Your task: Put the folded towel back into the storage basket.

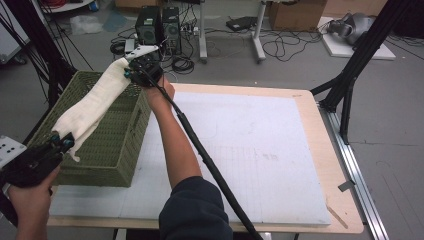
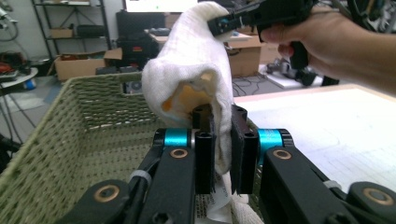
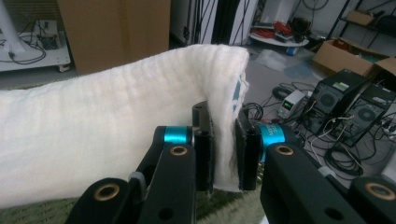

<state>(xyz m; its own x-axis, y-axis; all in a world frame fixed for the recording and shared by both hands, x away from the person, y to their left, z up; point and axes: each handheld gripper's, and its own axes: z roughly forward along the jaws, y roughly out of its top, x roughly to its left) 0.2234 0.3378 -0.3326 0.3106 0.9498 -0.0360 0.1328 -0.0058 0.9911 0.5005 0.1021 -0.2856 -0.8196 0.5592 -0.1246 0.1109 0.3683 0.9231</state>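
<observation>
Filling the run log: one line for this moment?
left gripper: shut on towel | right gripper: shut on towel | towel stretched above green basket

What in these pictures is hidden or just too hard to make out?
- Inside of the green basket: high view, covered by the white towel stretched above it.
- Printing on the towel's label: left gripper view, too small, tucked between the jaws.
- Person's left forearm: high view, cut off at the bottom edge.
</observation>
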